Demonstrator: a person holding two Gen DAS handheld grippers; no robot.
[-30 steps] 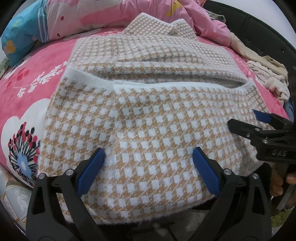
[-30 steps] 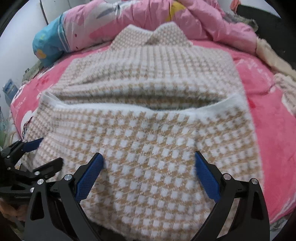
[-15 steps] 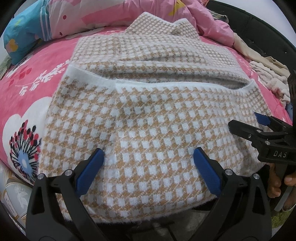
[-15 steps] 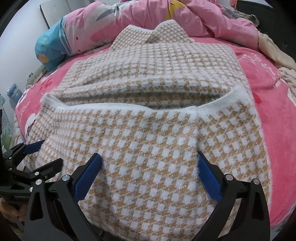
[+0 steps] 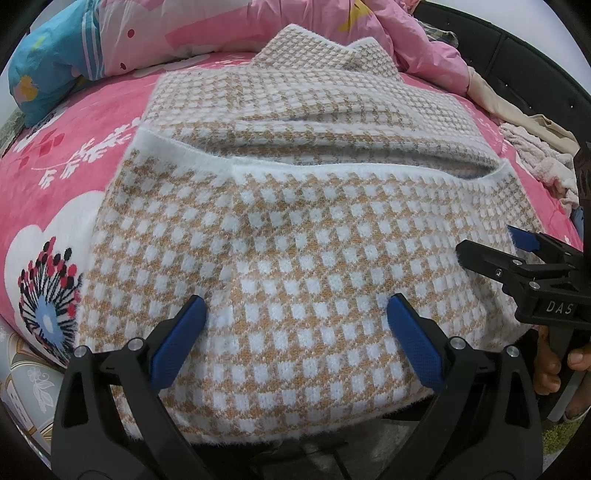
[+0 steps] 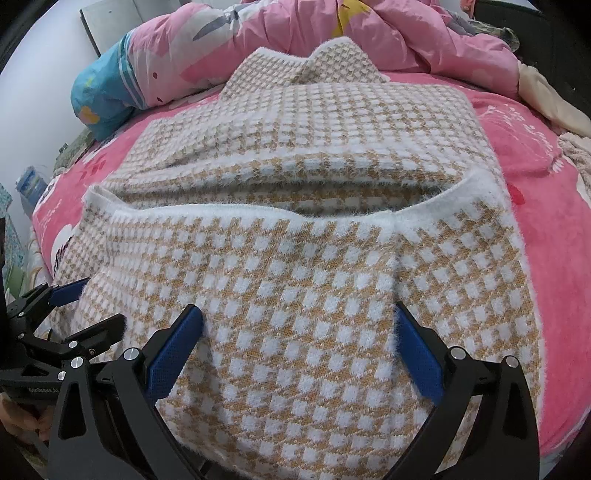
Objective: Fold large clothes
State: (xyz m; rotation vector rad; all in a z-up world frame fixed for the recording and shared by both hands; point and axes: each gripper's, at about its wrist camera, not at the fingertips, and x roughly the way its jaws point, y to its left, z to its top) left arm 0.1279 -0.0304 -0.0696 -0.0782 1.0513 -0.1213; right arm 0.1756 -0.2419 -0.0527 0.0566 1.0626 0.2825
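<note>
Bedspread (image 5: 66, 173): pink, white and red floral print, covers bed | Quilt (image 6: 369, 33): pink, bunched along far edge | Pillow (image 5: 48, 70): blue end, far left, touching quilt | Loose garments (image 5: 535, 155): beige and pale pink, heaped at right edge | Headboard (image 5: 517, 48): dark, padded, far right

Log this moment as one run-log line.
sweater: half-folded on bed | left hand-held gripper: open | right hand-held gripper: open

A home bedroom: pink floral bedsheet (image 5: 66, 155), rumpled pink quilt (image 6: 388, 40), dark padded headboard (image 5: 517, 62).
</note>
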